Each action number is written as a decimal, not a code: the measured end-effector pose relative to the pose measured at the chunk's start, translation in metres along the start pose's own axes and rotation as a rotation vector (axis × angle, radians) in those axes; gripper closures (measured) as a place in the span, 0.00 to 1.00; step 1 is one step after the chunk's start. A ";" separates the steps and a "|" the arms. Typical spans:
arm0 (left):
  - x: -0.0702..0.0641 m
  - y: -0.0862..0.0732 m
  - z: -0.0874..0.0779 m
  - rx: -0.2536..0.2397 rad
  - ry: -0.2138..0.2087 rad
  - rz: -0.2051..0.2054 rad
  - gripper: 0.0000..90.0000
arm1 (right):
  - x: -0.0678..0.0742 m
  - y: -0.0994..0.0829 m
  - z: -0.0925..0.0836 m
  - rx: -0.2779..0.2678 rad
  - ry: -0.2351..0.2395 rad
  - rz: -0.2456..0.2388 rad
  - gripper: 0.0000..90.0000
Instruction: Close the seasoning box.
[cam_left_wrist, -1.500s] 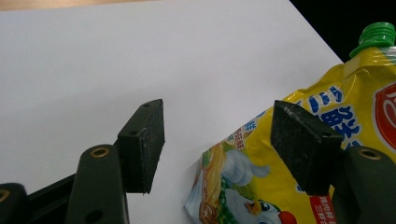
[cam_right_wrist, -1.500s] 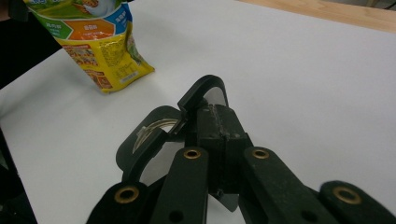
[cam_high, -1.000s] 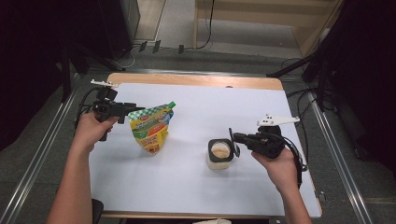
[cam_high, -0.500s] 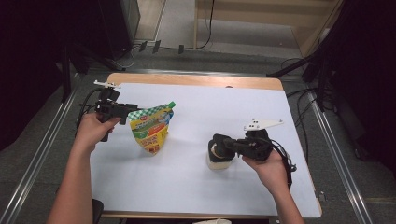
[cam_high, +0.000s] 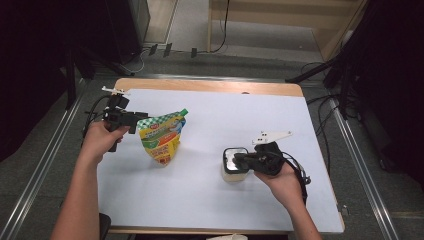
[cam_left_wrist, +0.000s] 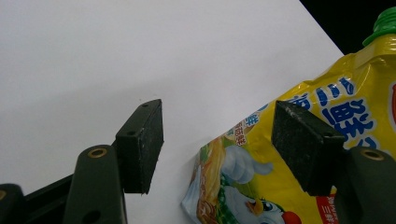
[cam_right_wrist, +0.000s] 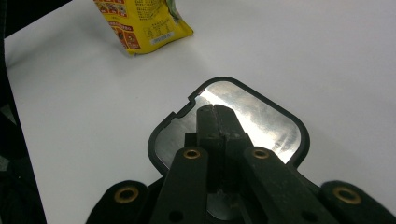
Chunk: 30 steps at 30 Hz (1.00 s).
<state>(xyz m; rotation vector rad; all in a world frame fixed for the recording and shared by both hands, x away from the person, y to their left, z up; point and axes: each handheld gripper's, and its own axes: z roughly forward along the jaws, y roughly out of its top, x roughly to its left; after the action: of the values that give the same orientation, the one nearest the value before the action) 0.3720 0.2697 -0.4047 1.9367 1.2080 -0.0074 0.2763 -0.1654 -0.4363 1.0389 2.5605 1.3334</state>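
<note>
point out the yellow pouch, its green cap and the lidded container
yellow pouch (cam_high: 161, 142), high view, printed front
green cap (cam_left_wrist: 384, 24), left gripper view, ribbed side
lidded container (cam_right_wrist: 273, 122), right gripper view, shiny lid

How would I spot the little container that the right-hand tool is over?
On the white table, look right of the yellow pouch, near the person's right hand. The small cream-coloured tub sits there under the right gripper. Its black-rimmed, shiny silver lid sets it apart.
</note>
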 end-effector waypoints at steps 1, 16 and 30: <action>0.000 0.000 0.001 0.002 -0.001 -0.002 0.39 | 0.000 0.000 0.000 0.001 0.003 -0.002 0.99; -0.001 -0.001 0.005 0.009 0.011 -0.006 0.39 | -0.009 0.002 -0.011 -0.068 -0.027 -0.004 0.84; 0.002 -0.003 0.008 0.024 -0.009 0.008 0.34 | -0.032 -0.008 -0.026 -0.117 -0.129 0.030 0.62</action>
<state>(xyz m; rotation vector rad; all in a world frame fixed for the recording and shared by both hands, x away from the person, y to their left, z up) 0.3745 0.2666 -0.4127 1.9606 1.1986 -0.0266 0.2879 -0.2058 -0.4339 1.1074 2.3545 1.3571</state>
